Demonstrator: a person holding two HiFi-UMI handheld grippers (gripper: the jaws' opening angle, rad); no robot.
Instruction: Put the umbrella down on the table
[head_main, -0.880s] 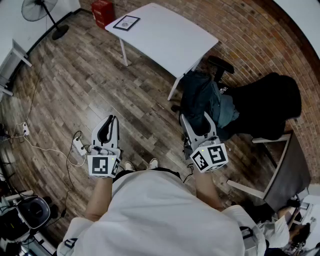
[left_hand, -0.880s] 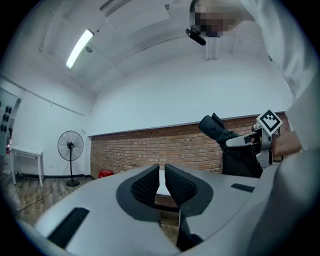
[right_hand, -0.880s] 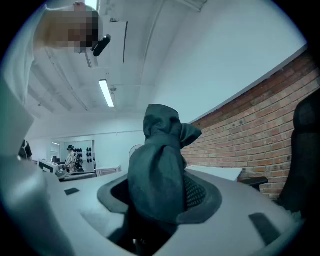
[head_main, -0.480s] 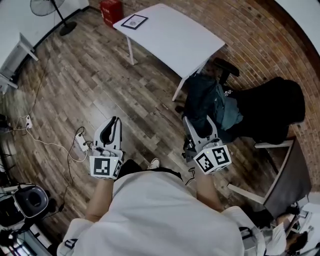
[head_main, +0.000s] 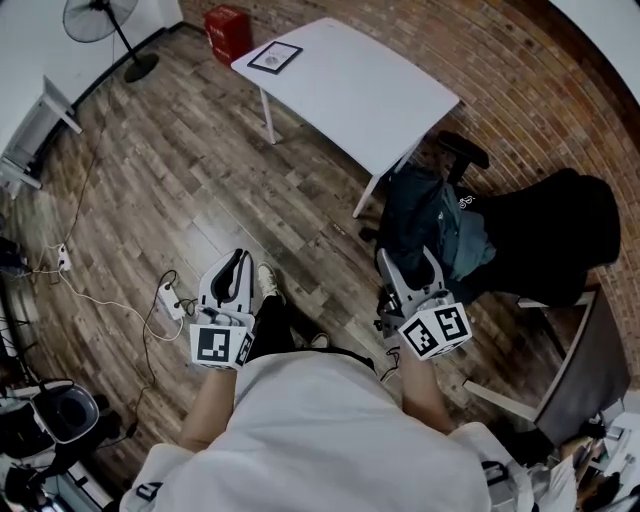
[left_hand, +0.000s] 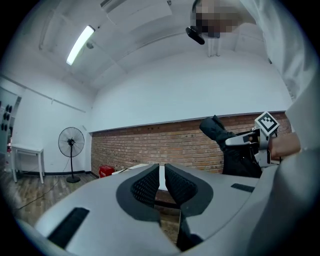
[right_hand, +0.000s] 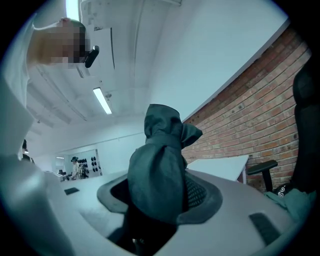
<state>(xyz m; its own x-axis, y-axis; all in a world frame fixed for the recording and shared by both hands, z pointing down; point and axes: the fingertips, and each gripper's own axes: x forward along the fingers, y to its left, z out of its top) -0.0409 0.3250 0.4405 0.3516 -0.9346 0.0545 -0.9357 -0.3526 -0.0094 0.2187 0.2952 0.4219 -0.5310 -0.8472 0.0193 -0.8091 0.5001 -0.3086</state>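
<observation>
A folded dark teal umbrella (right_hand: 161, 167) stands upright between the jaws of my right gripper (right_hand: 159, 192), which is shut on its lower part. In the left gripper view the umbrella (left_hand: 219, 134) rises above the right gripper (left_hand: 250, 142). From the head view the right gripper (head_main: 408, 270) is held level at waist height, with the umbrella (head_main: 408, 235) dark above it. My left gripper (head_main: 237, 265) is held level beside it, jaws together and nothing in them (left_hand: 161, 175). The white table (head_main: 350, 85) stands ahead, well beyond both grippers.
A framed sheet (head_main: 275, 57) lies on the table's far end. A black office chair (head_main: 540, 230) draped with a teal garment (head_main: 462, 235) stands at the right by the brick wall. A fan (head_main: 100, 20), a red box (head_main: 230, 30) and a floor power strip (head_main: 168, 295) lie left.
The person has stepped forward, one shoe now showing between the grippers. Both grippers sit lower in the head view. The right grip on the umbrella is unchanged.
</observation>
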